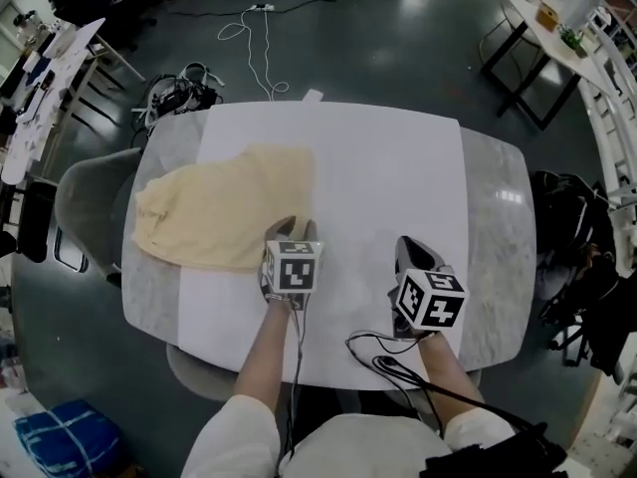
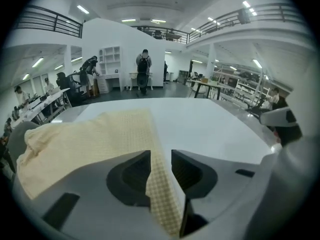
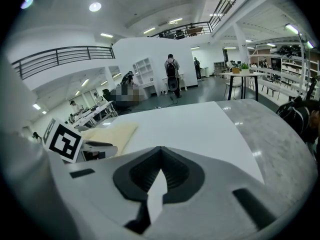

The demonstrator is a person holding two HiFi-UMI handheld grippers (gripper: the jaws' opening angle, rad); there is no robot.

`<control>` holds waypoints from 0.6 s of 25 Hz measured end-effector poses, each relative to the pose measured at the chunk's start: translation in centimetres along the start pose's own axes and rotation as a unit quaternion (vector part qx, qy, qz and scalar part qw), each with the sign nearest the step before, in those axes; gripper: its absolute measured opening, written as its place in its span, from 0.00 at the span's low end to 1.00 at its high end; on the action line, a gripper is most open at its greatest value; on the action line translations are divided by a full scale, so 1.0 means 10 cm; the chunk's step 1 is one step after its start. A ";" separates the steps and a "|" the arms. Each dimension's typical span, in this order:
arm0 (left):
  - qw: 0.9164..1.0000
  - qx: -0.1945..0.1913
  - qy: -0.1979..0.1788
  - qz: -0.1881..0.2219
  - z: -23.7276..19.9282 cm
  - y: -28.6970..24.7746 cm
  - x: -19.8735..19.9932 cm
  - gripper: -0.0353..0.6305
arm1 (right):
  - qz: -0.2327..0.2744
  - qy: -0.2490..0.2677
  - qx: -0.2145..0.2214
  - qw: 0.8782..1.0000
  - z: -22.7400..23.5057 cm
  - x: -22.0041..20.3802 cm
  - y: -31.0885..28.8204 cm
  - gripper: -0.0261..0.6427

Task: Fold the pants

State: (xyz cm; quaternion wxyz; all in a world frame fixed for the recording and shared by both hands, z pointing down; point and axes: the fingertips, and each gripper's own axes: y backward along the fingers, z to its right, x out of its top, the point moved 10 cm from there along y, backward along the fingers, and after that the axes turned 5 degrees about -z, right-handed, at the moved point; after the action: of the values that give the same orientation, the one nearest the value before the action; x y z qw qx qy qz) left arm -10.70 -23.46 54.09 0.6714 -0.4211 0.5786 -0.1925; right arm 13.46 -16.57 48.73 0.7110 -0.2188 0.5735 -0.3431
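Observation:
The pale yellow pants [image 1: 224,207] lie bunched on the left half of the white table [image 1: 398,167]. My left gripper [image 1: 284,229] is at their near right corner. In the left gripper view its jaws [image 2: 161,156] stand a little apart, with a strip of the checked yellow cloth [image 2: 90,139] running through the gap and no clear press on it. My right gripper [image 1: 416,247] is over bare table to the right, apart from the pants. In the right gripper view its jaws [image 3: 160,149] meet at the tips, shut on nothing; the pants [image 3: 112,133] and left gripper [image 3: 95,148] show at its left.
Marble strips [image 1: 498,227] flank the white top on both sides. A grey chair [image 1: 85,202] stands at the left edge, a black bag [image 1: 567,217] to the right, cables [image 1: 249,28] on the floor beyond, a blue bag [image 1: 60,441] near left.

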 end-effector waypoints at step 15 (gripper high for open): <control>0.997 0.029 -0.018 -0.065 0.03 -0.36 -0.02 0.23 | -0.006 0.005 0.009 1.000 0.14 0.00 -0.15 0.03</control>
State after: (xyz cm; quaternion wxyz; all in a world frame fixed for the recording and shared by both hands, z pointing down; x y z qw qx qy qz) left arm -9.64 -25.29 57.05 0.6798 -0.4416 0.5316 -0.2452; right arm 14.50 -17.70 50.13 0.7079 -0.2147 0.5726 -0.3535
